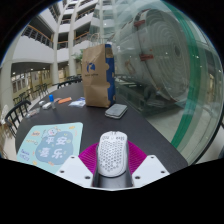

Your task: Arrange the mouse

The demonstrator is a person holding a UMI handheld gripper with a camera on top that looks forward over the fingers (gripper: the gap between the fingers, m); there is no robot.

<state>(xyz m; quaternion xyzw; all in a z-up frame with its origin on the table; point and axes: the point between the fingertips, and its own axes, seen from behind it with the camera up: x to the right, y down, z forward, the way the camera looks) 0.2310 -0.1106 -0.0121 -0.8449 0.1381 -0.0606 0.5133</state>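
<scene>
Mouse (pixel 113 153), white and perforated, sits clamped between the tool's (pixel 112 166) pink pads, long axis along the fingers, just right of the patterned mat (pixel 50 143) on the dark desk (pixel 140 125).

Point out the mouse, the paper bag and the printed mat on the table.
mouse (pixel 112 152), gripper view, middle of its perforated white shell, between the hand-held gripper's fingers.
paper bag (pixel 97 75), gripper view, its brown front face.
printed mat (pixel 50 143), gripper view, its pale green centre.

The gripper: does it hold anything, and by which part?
Yes. Its fingers hold the white mouse by its two long sides, near the rear end.
</scene>
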